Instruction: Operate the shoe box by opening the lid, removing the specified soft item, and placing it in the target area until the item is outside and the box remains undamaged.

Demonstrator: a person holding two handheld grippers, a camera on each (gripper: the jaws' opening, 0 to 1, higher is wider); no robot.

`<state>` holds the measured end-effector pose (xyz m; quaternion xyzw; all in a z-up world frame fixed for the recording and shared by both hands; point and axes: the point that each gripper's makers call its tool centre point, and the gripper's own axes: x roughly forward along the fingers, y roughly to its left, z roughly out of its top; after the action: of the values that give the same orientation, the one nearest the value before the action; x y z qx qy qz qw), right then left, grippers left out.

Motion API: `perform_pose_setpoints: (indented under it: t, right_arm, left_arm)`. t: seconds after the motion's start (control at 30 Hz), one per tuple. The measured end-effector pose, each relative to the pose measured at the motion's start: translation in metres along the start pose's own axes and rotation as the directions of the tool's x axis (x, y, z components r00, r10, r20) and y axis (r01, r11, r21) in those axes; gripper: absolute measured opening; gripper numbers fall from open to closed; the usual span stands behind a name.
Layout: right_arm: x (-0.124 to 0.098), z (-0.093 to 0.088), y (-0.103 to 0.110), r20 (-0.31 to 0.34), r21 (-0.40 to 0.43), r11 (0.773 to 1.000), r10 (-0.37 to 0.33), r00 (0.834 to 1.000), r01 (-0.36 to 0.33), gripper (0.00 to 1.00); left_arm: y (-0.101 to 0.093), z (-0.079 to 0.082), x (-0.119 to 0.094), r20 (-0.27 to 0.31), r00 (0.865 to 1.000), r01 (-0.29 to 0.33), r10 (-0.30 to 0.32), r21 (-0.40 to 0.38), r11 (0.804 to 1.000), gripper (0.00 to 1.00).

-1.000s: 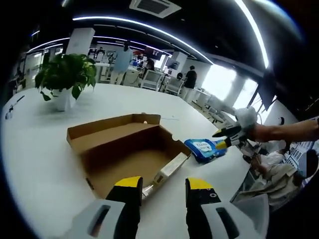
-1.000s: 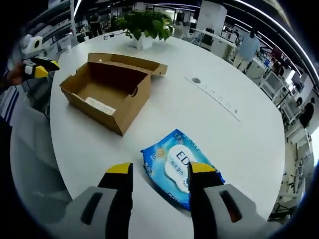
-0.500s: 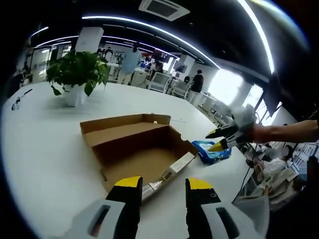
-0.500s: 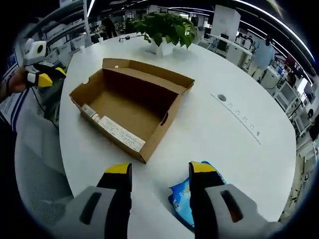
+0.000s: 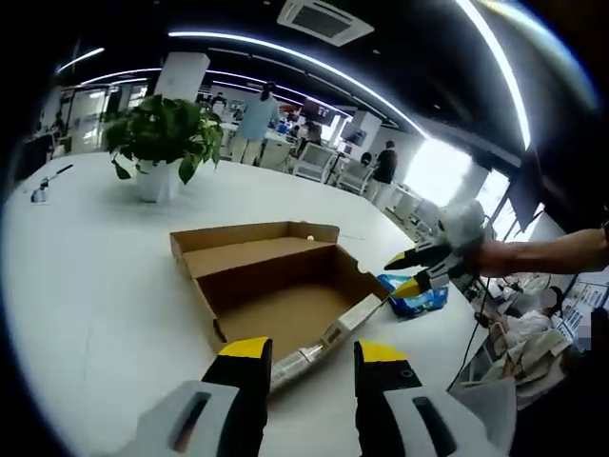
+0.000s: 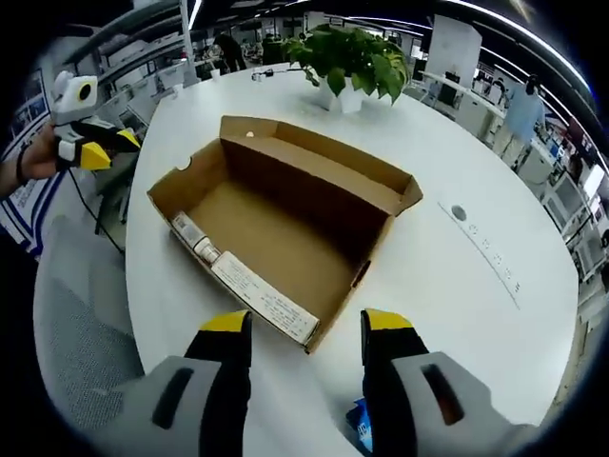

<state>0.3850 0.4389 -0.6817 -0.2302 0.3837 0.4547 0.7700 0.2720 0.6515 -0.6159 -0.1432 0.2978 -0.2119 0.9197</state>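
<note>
box (image 5: pixel 271 295) sits open at the centre of the left gripper view on a white table (image 5: pixel 86 276), its lid folded back toward the upper left and a white label on its near wall. the left gripper (image 5: pixel 309 357) at bottom centre has its jaws apart and empty. a blue pack (image 5: pixel 419 300) lies right of the box, with the right gripper (image 5: pixel 404 271) over it, jaws parted. a plant (image 5: pixel 162 143) stands upper left. in the right gripper view the box (image 6: pixel 285 228) fills the centre, open; the right gripper (image 6: pixel 306 328) at the bottom is spread, holding nothing. a corner of the pack (image 6: pixel 359 436) shows at the bottom edge. the left gripper (image 6: pixel 95 152) is at left, its state unclear there.
</note>
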Motion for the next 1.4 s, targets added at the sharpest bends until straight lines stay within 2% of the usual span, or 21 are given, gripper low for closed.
perform_pose_setpoints:
  t: [0.3, 0.8, 0.93, 1.17, 1.4]
  right_arm:
    - [0.01, 0.007, 0.005, -0.01, -0.017, 1.0, 0.02, 1.0, -0.021, 0.43]
    - [0.024, 0.014, 0.006, -0.069, -0.081, 0.995, 0.055, 0.996, -0.061, 0.45]
    - [0.029, 0.012, 0.002, -0.117, -0.148, 0.986, 0.063, 0.991, -0.08, 0.47]
    - [0.033, 0.022, -0.001, -0.145, -0.185, 0.976, 0.09, 0.985, -0.116, 0.51]
    - [0.043, 0.022, 0.005, -0.194, -0.239, 0.958, 0.116, 0.974, -0.162, 0.53]
  left_arm:
    - [0.013, 0.003, -0.003, 0.011, 1.0, -0.014, 0.014, -0.01, 1.0, 0.35]
    - [0.015, 0.003, -0.001, 0.023, 1.0, -0.014, 0.014, -0.025, 1.0, 0.35]
    - [0.019, 0.003, -0.001, 0.03, 0.999, -0.016, 0.017, -0.04, 0.999, 0.35]
    - [0.023, 0.001, -0.003, 0.033, 0.999, -0.026, 0.028, -0.053, 0.998, 0.35]
    - [0.028, -0.003, -0.006, 0.037, 0.999, -0.038, 0.041, -0.068, 0.997, 0.35]
